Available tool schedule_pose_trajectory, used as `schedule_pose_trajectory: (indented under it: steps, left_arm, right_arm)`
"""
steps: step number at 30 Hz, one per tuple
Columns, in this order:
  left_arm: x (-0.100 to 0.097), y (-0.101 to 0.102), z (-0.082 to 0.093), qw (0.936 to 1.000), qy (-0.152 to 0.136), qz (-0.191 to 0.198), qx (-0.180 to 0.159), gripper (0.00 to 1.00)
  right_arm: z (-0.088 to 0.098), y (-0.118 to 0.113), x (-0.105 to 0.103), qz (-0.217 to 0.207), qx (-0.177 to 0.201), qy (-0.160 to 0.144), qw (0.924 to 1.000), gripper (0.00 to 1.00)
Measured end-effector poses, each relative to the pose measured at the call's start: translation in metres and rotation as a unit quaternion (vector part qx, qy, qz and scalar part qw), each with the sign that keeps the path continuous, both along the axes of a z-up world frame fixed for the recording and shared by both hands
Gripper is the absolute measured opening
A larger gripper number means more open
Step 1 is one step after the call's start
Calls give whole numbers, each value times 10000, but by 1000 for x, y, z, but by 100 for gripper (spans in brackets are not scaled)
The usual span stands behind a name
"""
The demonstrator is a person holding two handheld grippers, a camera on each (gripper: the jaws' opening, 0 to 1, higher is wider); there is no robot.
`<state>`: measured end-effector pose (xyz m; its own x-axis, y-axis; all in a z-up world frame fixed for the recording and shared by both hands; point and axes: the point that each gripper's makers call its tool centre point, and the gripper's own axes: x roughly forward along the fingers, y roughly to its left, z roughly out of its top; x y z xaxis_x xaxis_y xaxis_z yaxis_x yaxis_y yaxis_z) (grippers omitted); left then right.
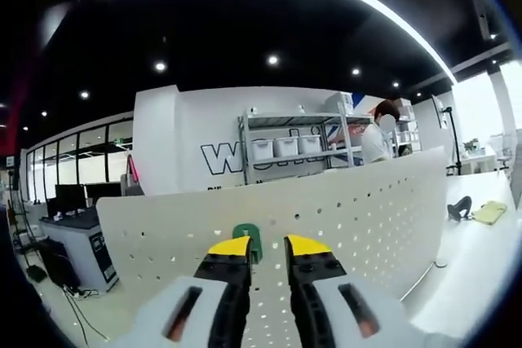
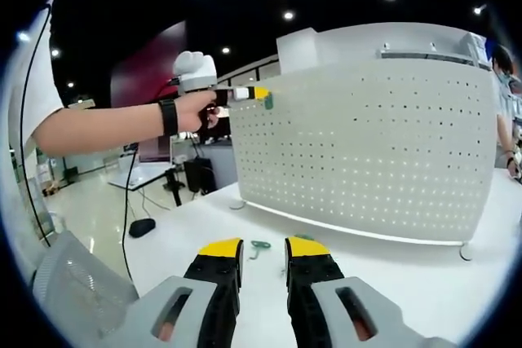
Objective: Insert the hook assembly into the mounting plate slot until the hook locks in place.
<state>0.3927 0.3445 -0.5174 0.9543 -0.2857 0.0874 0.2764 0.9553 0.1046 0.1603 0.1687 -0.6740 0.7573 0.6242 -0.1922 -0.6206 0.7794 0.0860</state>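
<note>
The small green plastic hook assembly [image 1: 249, 241] sits at the top edge of the curved white perforated metal mounting plate [image 1: 351, 209], pinched between the yellow tips of the left tool [image 1: 269, 248], whose jaws are drawn close on it. In the right gripper view the same hook [image 2: 267, 101] shows at the plate's upper left corner, held out by the left tool [image 2: 259, 93] in a person's hand [image 2: 194, 110].

The risk, as I judge it, is a poor line-up: the hook is small and the grip shallow, so pushing at an angle could twist it in the jaws, let it slip out, or leave it resting against the plate without locking. A hard push could also rock the freestanding plate [image 2: 367, 144] on the white counter [image 2: 204, 226].

The right tool [image 2: 263, 248] hangs low over the counter near its front edge, jaws slightly parted and holding nothing. Just ahead of it lie a second small green hook [image 2: 259, 245] and another green piece [image 2: 303, 238], close to its tips; whether they touch I cannot tell.
</note>
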Motion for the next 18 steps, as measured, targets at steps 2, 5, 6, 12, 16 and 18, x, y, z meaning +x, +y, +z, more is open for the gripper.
schedule_pose_trajectory:
  steps: [2,5,6,12,16,18]
  left_arm:
    - [-4,2,-2,10000,27,-11,-39,18]
    - [-8,3,-3,10000,-11,-23,-31,17]
    - [-10,3,-3,10000,-3,-35,-34,17]
    - [-22,1,-11,9999,113,-51,-108,18]
    - [-29,-2,-20,9996,221,-94,-125,19]
    - [-34,-5,-27,9994,287,-140,-141,20]
  right_arm:
    - [0,2,-1,27,-7,0,10000,20]
    - [0,5,-2,70,-8,0,10000,20]
    - [0,7,-2,84,-11,4,10000,20]
    - [0,11,-6,130,-4,-15,9999,20]
    - [1,10,-7,104,27,-24,9999,20]
    - [0,10,-8,88,18,-24,10000,20]
